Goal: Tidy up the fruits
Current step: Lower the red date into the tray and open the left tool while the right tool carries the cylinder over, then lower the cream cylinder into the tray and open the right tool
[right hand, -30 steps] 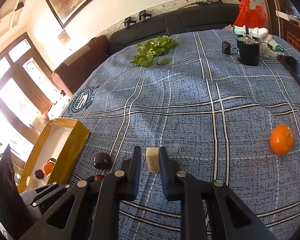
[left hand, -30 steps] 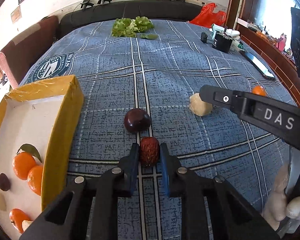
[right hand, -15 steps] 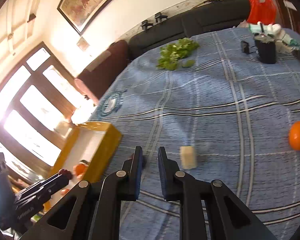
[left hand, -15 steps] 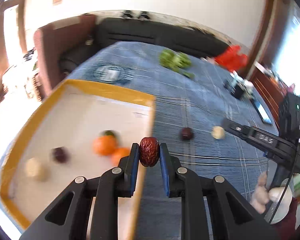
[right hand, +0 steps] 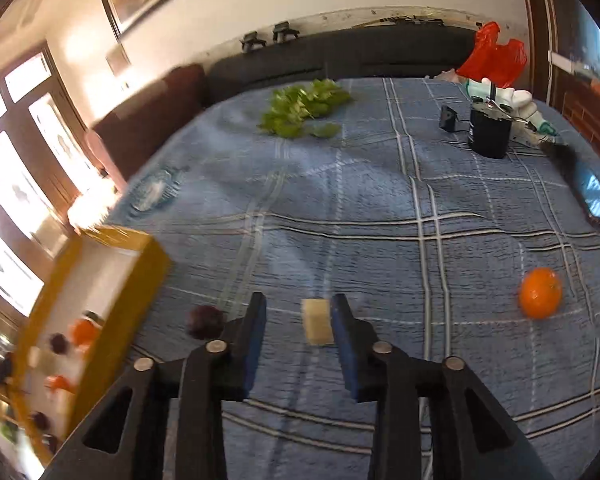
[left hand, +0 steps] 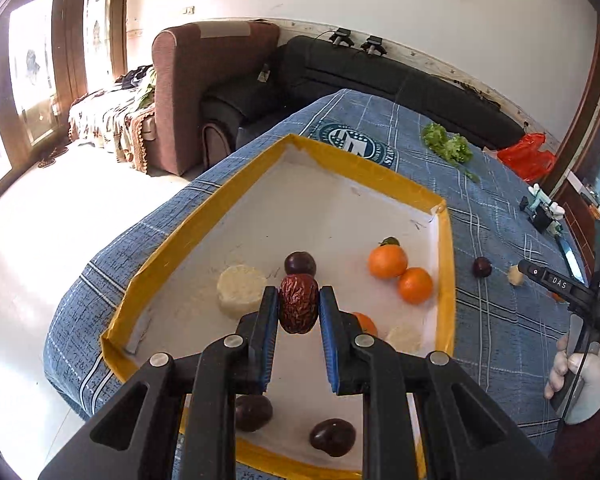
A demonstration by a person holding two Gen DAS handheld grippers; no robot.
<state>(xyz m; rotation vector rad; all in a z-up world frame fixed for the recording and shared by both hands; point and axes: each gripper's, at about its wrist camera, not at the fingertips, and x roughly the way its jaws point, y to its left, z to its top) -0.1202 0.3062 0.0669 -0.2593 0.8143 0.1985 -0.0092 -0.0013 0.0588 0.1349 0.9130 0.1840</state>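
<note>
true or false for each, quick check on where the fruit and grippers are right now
1. The left gripper is shut on the red date. True.
2. The date already lies on the floor of the yellow-rimmed box. False: it is held above it.
3. The right gripper is shut on the pale chunk. False: its jaws have just been opening, and the chunk lies on the blue cloth.
4. One orange lies on the cloth outside the box. True.
5. The box is empty. False: oranges and dark fruit lie inside.
</note>
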